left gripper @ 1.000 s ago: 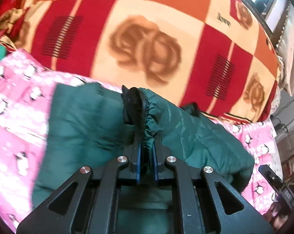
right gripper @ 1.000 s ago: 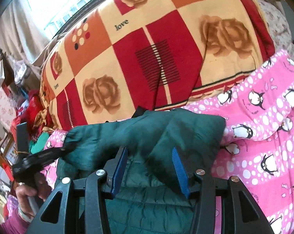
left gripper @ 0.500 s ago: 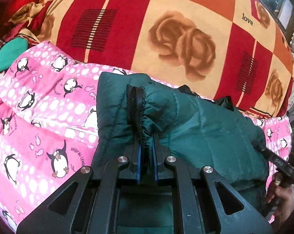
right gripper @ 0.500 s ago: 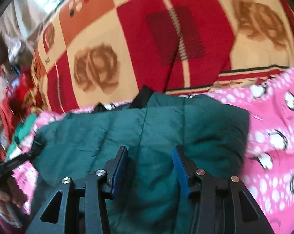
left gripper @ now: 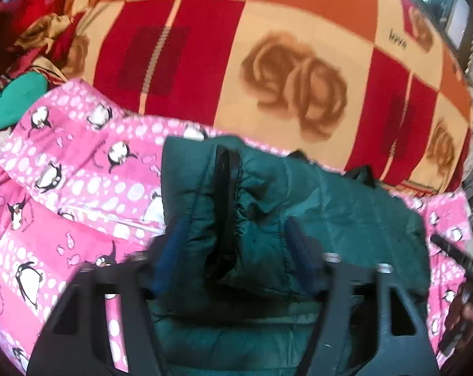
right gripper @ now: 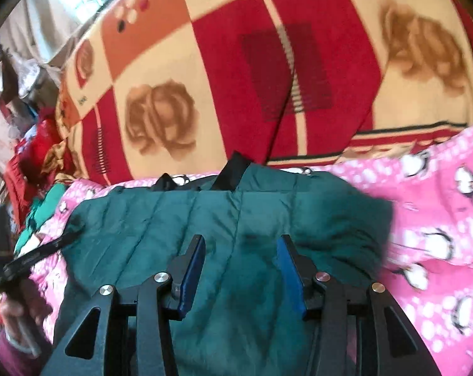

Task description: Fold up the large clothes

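The jacket (left gripper: 324, 219), a green quilted one, lay folded into a thick bundle on the pink blanket (left gripper: 64, 194) of the bed, near the checked quilt (left gripper: 299, 62) at the far side. A gathered cuff (left gripper: 233, 206) with a dark lining stood up on the bundle's left part. The left gripper (left gripper: 233, 244) was opening around that cuff, its fingers (left gripper: 173, 244) drawn clear of the cloth, so the cuff was judged to be released. The right gripper (right gripper: 239, 269) hovered over the bundle's right part with its fingers (right gripper: 286, 269) parted and nothing held. The step in hand appeared to be the laying-down of a folded sleeve. Next, a fresh edge would probably have to be pinched and the bundle folded again or flattened.
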The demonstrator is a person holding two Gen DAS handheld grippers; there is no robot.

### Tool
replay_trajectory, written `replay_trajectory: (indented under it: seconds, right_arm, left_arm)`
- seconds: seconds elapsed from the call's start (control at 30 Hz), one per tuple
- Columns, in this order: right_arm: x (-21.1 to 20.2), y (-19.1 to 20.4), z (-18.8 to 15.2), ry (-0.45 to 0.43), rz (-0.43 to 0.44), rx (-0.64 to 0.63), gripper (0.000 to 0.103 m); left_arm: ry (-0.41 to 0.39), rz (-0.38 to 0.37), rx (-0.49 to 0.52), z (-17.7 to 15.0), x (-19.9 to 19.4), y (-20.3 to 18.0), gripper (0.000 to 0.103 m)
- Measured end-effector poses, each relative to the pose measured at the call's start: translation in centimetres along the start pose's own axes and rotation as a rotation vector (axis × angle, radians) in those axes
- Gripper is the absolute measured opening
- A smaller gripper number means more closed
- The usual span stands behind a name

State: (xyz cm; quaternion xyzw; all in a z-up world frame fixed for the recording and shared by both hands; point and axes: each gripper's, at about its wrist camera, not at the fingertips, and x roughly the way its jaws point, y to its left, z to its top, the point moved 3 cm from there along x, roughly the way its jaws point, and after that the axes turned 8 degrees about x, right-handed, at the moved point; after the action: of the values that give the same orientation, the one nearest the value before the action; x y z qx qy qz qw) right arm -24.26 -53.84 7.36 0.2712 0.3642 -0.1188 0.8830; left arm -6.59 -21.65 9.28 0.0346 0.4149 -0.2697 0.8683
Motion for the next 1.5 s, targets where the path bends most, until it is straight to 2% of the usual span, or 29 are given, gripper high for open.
replay_trajectory:
  seconds: [0.1, 0.2, 0.33, 0.43, 0.47, 0.6, 0.77, 0.83, 0.9, 1.07, 1.2, 1.3, 1.5]
  right_arm:
    - [-2.3, 0.3, -2.1, 0.005, 0.004, -0.049, 0.046]
    - [-2.3, 0.6, -4.7, 0.039, -0.02, -0.09, 0.046]
    - [0.5, 0.2, -6.3, 0.059, -0.117, -0.119, 0.046]
    - [2.1, -0.5, -6.2, 0.053, -0.122, -0.091, 0.046]
    - [2.6, -0.5, -6.1, 0.056, -0.126, -0.092, 0.046]
    - [2.3, -0.3, -5.5, 0.069, -0.13, -0.107, 0.046]
    - [-0.5, 0.3, -3.5, -0.029, -0.067, -0.042, 0.046]
    - [-0.2, 1.0, -2.8, -0.033, -0.035, -0.017, 0.049]
    - [0.6, 2.0, -2.5, -0.023, -0.012, -0.022, 0.051]
    - [4.7, 4.6, -3.0, 0.027, -0.033, -0.079, 0.053]
    - [7.2, 5.0, -4.2, 0.04, -0.103, -0.132, 0.056]
    - [6.6, 4.9, -3.9, 0.057, -0.094, -0.13, 0.056]
    - [2.2, 2.8, -2.8, -0.023, -0.098, -0.089, 0.056]
  left_arm:
    - [-0.044, 0.001, 0.019, 0.2, -1.8, -0.4, 0.069]
    - [-0.065, 0.009, 0.048, 0.2, -2.4, -1.5, 0.069]
    - [-0.006, 0.075, 0.104, -0.5, -0.2, -2.9, 0.069]
    - [0.095, 0.144, 0.135, -1.7, 2.9, -3.1, 0.069]
    - [0.104, 0.146, 0.132, -2.0, 3.3, -3.0, 0.069]
    - [0.084, 0.152, 0.135, -2.3, 3.5, -2.9, 0.069]
    - [0.076, 0.151, 0.13, -2.2, 3.9, -2.9, 0.07]
    - [0.072, 0.153, 0.127, -2.1, 4.0, -2.9, 0.071]
    - [0.07, 0.156, 0.129, -2.0, 4.2, -3.1, 0.071]
    - [0.069, 0.154, 0.128, -2.0, 4.6, -3.0, 0.076]
    - [0.067, 0.154, 0.13, -2.1, 4.9, -3.0, 0.079]
    - [0.063, 0.16, 0.138, -2.2, 5.0, -3.2, 0.079]
    - [0.064, 0.162, 0.134, -2.2, 5.3, -3.2, 0.08]
